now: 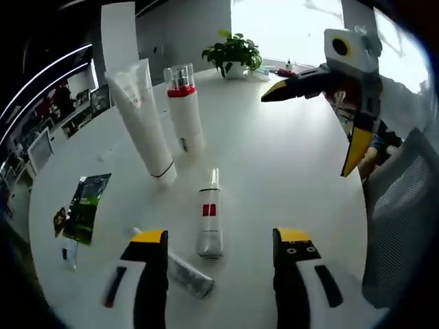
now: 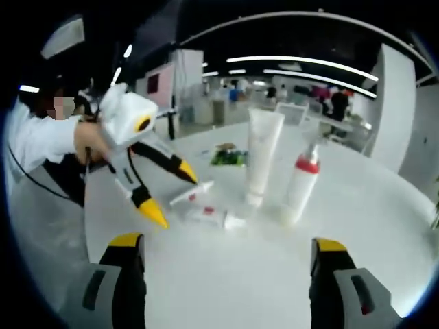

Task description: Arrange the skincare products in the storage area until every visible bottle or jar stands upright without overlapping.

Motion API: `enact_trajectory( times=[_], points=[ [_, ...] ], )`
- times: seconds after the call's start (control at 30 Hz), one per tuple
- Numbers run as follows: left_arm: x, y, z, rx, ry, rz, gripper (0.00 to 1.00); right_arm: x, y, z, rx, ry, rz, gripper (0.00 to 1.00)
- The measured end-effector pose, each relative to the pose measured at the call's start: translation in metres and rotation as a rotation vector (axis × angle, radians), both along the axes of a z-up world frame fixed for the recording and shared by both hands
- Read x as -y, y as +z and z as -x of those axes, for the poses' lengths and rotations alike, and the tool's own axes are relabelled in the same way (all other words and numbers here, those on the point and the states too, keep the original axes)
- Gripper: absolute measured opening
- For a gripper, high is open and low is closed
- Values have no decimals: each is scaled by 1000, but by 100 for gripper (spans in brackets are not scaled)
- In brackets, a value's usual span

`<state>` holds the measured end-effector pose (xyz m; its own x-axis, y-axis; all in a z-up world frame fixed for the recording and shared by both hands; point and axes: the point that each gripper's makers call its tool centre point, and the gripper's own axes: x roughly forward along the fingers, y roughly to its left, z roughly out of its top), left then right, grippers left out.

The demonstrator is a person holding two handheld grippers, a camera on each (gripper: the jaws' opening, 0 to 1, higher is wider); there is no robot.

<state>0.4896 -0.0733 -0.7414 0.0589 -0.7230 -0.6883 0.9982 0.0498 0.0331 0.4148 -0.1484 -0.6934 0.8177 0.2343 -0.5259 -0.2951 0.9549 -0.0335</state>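
While two of your products already stand upright, the job is only about half done by my reading: the tall white tube (image 1: 143, 120) stands on its cap toward the middle of the round white table (image 1: 288, 171), and the red-collared bottle (image 1: 184, 106) stands just beside it, apart from it, farther toward the table's far edge where the potted plant (image 1: 233, 51) sits. You still have two lying flat near your edge of the table: a slim white bottle with a red label (image 1: 209, 216), pointing away from you, and a grey tube (image 1: 185, 273) just beside its base, partly behind your left jaw; whether they touch I cannot tell. A dark green sachet (image 1: 88, 205) lies flat near the left edge. Your left gripper (image 1: 219, 240) is released, jaws wide, with the slim bottle lying between them but ungripped. Your right gripper (image 2: 226, 250) is likewise spread and empty, hovering above the table.
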Motion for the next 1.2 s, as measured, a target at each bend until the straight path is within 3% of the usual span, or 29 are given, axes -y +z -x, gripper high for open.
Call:
enact_trajectory(
  times=[0.17,0.47,0.8,0.97,1.2],
  points=[
    [3,-11,-4,23,-23,-14,48,0,-3,-1,-7,3,5,99],
    [4,-21,-1,0,-25,-48,32,0,-10,-2,-19,2,-4,99],
    [10,-35,-14,1,-21,-67,30,-2,-14,1,-29,0,-18,99],
    [10,-34,-7,7,-30,-81,27,-3,-17,0,-32,-2,-29,99],
    [11,-41,-13,19,-37,-105,26,-5,-22,1,-44,3,-37,98]
  ],
)
